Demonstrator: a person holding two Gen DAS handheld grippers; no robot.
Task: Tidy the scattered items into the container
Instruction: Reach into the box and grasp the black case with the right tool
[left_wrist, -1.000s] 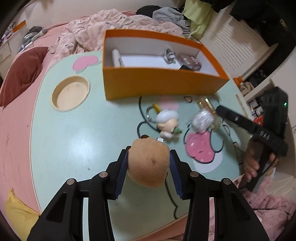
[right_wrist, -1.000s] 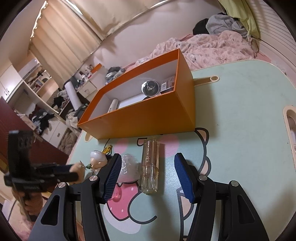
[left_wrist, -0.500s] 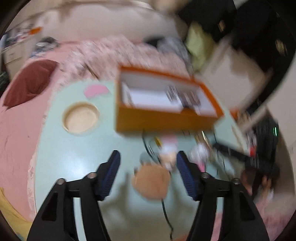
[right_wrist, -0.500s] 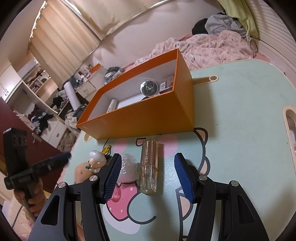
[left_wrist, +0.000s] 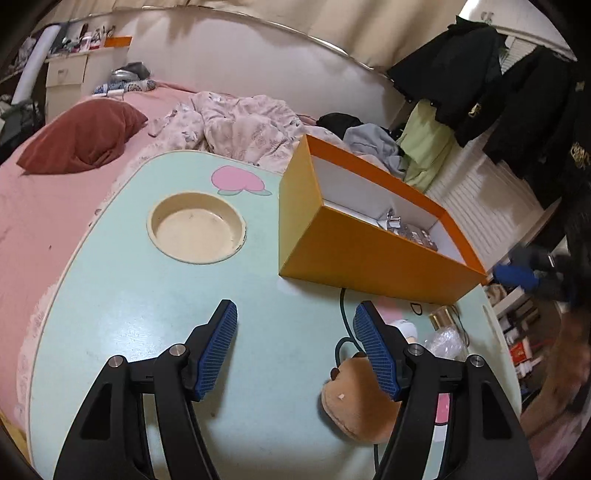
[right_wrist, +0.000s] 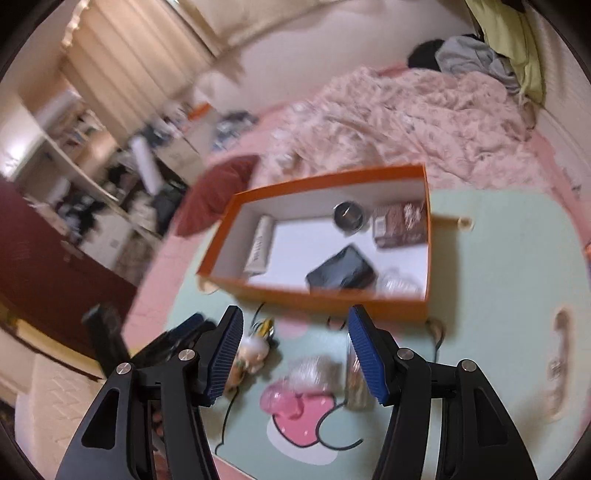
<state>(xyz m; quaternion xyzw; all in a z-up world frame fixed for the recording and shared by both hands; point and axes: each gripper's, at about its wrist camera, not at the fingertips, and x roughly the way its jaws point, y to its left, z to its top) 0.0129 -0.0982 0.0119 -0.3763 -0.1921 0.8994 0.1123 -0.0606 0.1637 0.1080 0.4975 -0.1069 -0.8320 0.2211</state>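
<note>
Left wrist view: the left gripper (left_wrist: 295, 343) has its jaws apart and empty; the plush (left_wrist: 354, 402) lies on the table (left_wrist: 110, 314) at 4 o'clock, short of the box (left_wrist: 369, 258). The right gripper (right_wrist: 295, 350), jaws opening and empty, hangs above the bottle (right_wrist: 354, 376). Next, I judge, regrasp the plush.

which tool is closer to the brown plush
Left. The left tool hangs right beside the plush, its right finger overlapping it. The right tool is over the bottle and wrapper.
</note>
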